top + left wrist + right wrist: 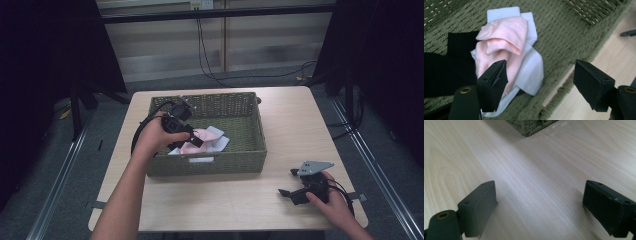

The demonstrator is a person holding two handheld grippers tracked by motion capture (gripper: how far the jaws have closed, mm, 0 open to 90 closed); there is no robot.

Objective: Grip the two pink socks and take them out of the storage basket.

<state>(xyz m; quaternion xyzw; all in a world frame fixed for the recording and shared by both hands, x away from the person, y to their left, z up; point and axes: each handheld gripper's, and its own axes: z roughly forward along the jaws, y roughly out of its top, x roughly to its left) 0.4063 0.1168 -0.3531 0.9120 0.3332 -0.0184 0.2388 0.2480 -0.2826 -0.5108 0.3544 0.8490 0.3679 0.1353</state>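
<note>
Two grippers are at work over a pale wooden table (280, 130). In the left half of the high view, the left gripper (192, 142) hangs inside a green woven basket (240, 107), just above a small heap of cloth near the basket's front wall. In the left gripper view its jaws stand wide apart and hold nothing. A black cloth (446, 67) lies at the left edge of that frame. Next to it, left of centre, a pink sock (504, 37) sits crumpled on top of a white sock (531, 70). The left jaw rises in front of the pink sock's lower end, though whether it touches the fabric cannot be told; the right jaw stands well to the right, over the basket's rim and the bare wood beyond. The white sock's cuff shows above the pink one, toward the top of the frame.

At the lower right of the high view, the right gripper (286, 184) rests low on the table, well apart from the basket. In the right gripper view its jaws are also spread wide and empty over bare wood, with a corner of the basket (531, 126) at the top centre.
</note>
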